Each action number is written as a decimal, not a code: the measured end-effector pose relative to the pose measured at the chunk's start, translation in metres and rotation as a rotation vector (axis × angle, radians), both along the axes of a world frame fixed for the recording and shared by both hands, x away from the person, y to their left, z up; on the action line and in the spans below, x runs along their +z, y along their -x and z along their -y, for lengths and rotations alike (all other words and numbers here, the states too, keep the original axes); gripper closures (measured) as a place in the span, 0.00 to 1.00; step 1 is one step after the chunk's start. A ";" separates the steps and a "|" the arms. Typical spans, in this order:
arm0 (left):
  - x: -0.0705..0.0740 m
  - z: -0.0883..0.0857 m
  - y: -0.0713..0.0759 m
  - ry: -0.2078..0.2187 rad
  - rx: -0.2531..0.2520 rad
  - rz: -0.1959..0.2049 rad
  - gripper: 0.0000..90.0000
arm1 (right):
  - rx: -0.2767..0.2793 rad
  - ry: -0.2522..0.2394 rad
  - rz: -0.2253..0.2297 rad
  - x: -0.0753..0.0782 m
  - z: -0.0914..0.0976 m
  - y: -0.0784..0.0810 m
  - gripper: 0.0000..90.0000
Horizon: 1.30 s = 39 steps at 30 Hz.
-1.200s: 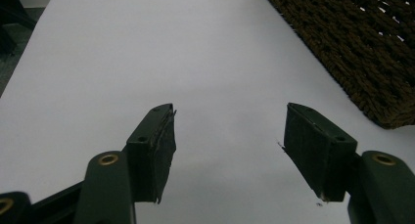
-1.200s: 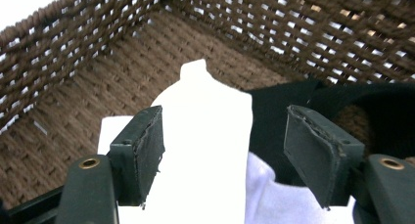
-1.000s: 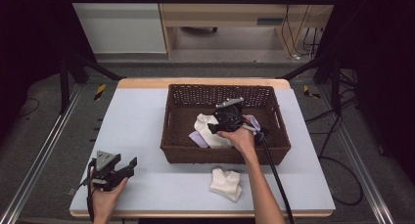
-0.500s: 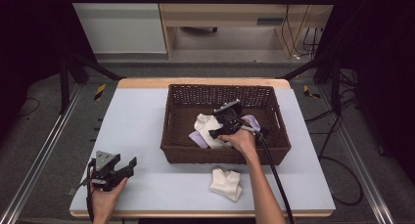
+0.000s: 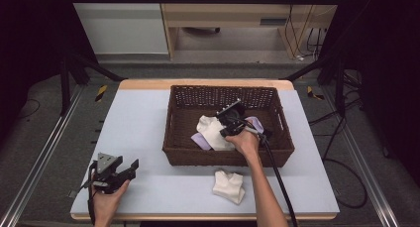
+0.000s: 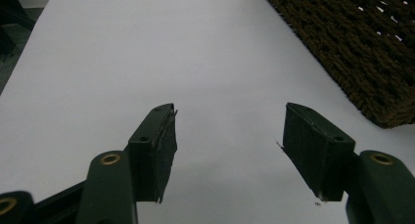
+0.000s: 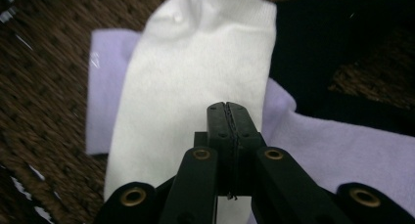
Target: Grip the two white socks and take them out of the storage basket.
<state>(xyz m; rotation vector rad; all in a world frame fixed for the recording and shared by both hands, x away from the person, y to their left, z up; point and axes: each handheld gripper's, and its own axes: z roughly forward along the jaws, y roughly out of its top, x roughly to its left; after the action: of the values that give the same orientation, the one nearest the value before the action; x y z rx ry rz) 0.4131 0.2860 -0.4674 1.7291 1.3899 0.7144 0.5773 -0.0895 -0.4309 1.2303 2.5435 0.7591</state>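
Careful: your right gripper has just been closing, now pinched shut on the white sock; thin bite, the lift may slip.

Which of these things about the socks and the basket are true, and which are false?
1. The white sock in the brown woven basket lies on top of a pale purple sock. True.
2. The left tool holds a sock. False: its jaws have just been closing a little, but they stand apart over the bare pale table with nothing between them.
3. The right tool has its jaws wide open. False: they have just closed and stand shut over the white sock, with nothing to be seen between them.
4. A white bundle of cloth lies on the table outside the basket. True.
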 end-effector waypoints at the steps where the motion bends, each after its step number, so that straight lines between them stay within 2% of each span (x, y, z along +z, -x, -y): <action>1: 0.000 0.000 0.000 0.000 0.000 0.000 0.40 | 0.000 0.000 0.000 0.000 0.000 0.000 1.00; 4: 0.000 -0.001 0.000 0.002 0.001 -0.001 0.40 | -0.024 -0.068 0.031 0.005 0.004 0.000 1.00; 5: 0.000 -0.001 0.000 0.001 -0.001 -0.003 0.40 | -0.024 -0.068 0.031 0.005 0.004 0.000 1.00; 7: 0.000 -0.001 0.000 0.001 -0.001 -0.002 0.40 | -0.029 -0.112 0.065 0.009 0.007 0.001 1.00; 11: 0.000 0.000 0.000 -0.001 0.000 -0.004 0.41 | -0.026 -0.137 0.090 0.012 0.007 0.003 1.00; 12: 0.000 0.000 0.000 -0.001 0.000 -0.004 0.41 | -0.026 -0.137 0.090 0.012 0.007 0.003 1.00; 13: 0.000 0.000 0.000 0.000 -0.001 -0.004 0.41 | -0.026 -0.134 0.096 0.012 0.007 0.002 0.95; 14: 0.000 0.000 0.000 0.000 -0.002 -0.003 0.41 | -0.030 -0.137 0.099 0.011 0.006 0.002 0.86; 15: 0.000 0.000 0.000 -0.001 -0.003 -0.003 0.41 | -0.014 -0.120 0.074 0.007 0.004 0.002 0.76; 16: 0.000 0.000 0.000 -0.001 -0.002 -0.003 0.41 | -0.014 -0.120 0.074 0.007 0.004 0.002 0.76; 17: 0.000 0.000 0.000 -0.001 -0.002 -0.005 0.41 | -0.018 -0.080 0.075 0.003 0.000 0.002 0.65; 19: -0.001 0.000 0.000 -0.002 -0.002 -0.006 0.41 | -0.014 -0.077 0.059 0.002 -0.001 0.001 0.63; 23: 0.000 0.000 0.000 0.000 -0.003 -0.004 0.41 | -0.031 -0.048 0.047 -0.004 -0.003 -0.001 0.48; 25: -0.001 0.000 0.000 -0.002 -0.004 -0.007 0.41 | -0.028 -0.036 0.041 -0.005 -0.003 -0.001 0.47; 28: -0.001 0.000 0.000 0.002 -0.006 -0.011 0.41 | -0.007 -0.010 0.027 -0.008 -0.005 -0.001 0.53; 29: -0.001 0.000 0.000 0.002 -0.008 -0.011 0.41 | 0.001 0.001 0.023 -0.008 -0.006 -0.001 0.58; 30: -0.001 0.000 0.000 0.002 -0.008 -0.011 0.41 | 0.021 0.033 0.025 -0.010 -0.005 -0.002 0.70; 31: -0.001 0.000 0.000 0.003 -0.008 -0.011 0.42 | 0.007 0.032 -0.002 -0.009 -0.005 -0.001 0.77; 32: -0.001 0.000 0.000 0.003 -0.008 -0.011 0.42 | 0.007 0.032 -0.002 -0.009 -0.005 -0.001 0.77; 33: -0.001 0.000 0.000 0.003 -0.008 -0.011 0.42 | 0.007 0.041 -0.014 -0.008 -0.004 -0.002 0.92; 34: -0.001 0.000 0.000 0.003 -0.008 -0.012 0.42 | 0.001 0.044 -0.018 -0.006 -0.004 -0.002 0.98; 36: -0.001 0.000 0.000 0.003 -0.008 -0.012 0.42 | 0.002 0.040 -0.019 -0.005 -0.003 -0.002 0.99; 37: -0.001 0.000 0.000 0.003 -0.008 -0.012 0.42 | 0.000 0.016 -0.021 -0.003 -0.002 -0.002 1.00; 39: 0.000 0.000 0.000 0.003 -0.009 -0.011 0.42 | 0.004 0.009 -0.015 -0.003 -0.001 -0.002 1.00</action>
<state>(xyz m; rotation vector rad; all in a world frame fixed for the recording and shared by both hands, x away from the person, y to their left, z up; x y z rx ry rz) 0.4134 0.2862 -0.4679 1.7385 1.3896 0.6989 0.5789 -0.0886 -0.4334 1.2337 2.5588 0.7411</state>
